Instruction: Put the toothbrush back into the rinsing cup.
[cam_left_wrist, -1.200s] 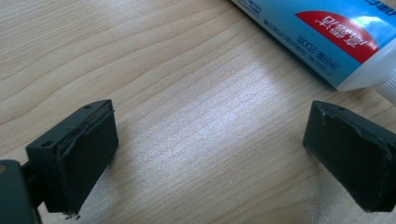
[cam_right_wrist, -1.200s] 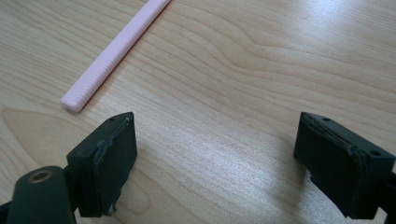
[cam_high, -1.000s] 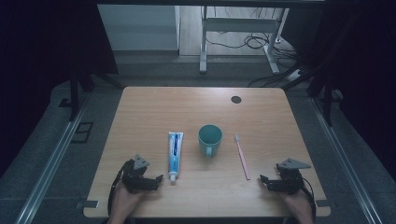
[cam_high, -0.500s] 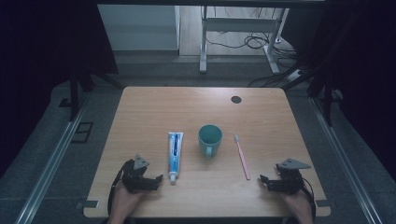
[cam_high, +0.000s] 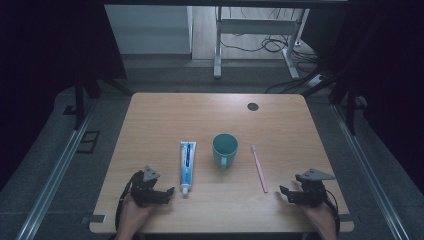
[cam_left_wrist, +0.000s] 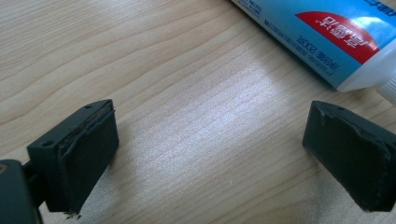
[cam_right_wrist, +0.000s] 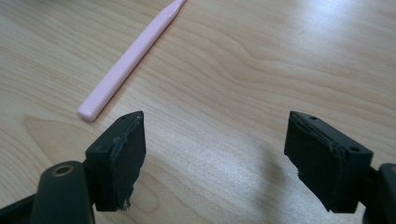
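A blue and white toothpaste tube (cam_high: 187, 161) lies lengthwise on the wooden table (cam_high: 200, 110), with a teal cup (cam_high: 224, 149) to its right and a pink toothbrush (cam_high: 259, 169) further right. My left gripper (cam_high: 168, 192) rests near the front edge, just left of the tube's cap, open and empty. In the left gripper view (cam_left_wrist: 210, 154) the tube (cam_left_wrist: 327, 32) lies beyond its right jaw. My right gripper (cam_high: 283, 193) rests at the front right, open. Its jaws have just been closing a little, with only bare wood between them (cam_right_wrist: 215, 158). The toothbrush handle (cam_right_wrist: 135, 51) lies ahead of its left jaw.
A small black round cap (cam_high: 253, 106) is set in the table's far right area. Beyond the table stand desk legs (cam_high: 218, 50) and cables (cam_high: 270, 45) on the floor. Metal rails (cam_high: 60, 170) run along both sides.
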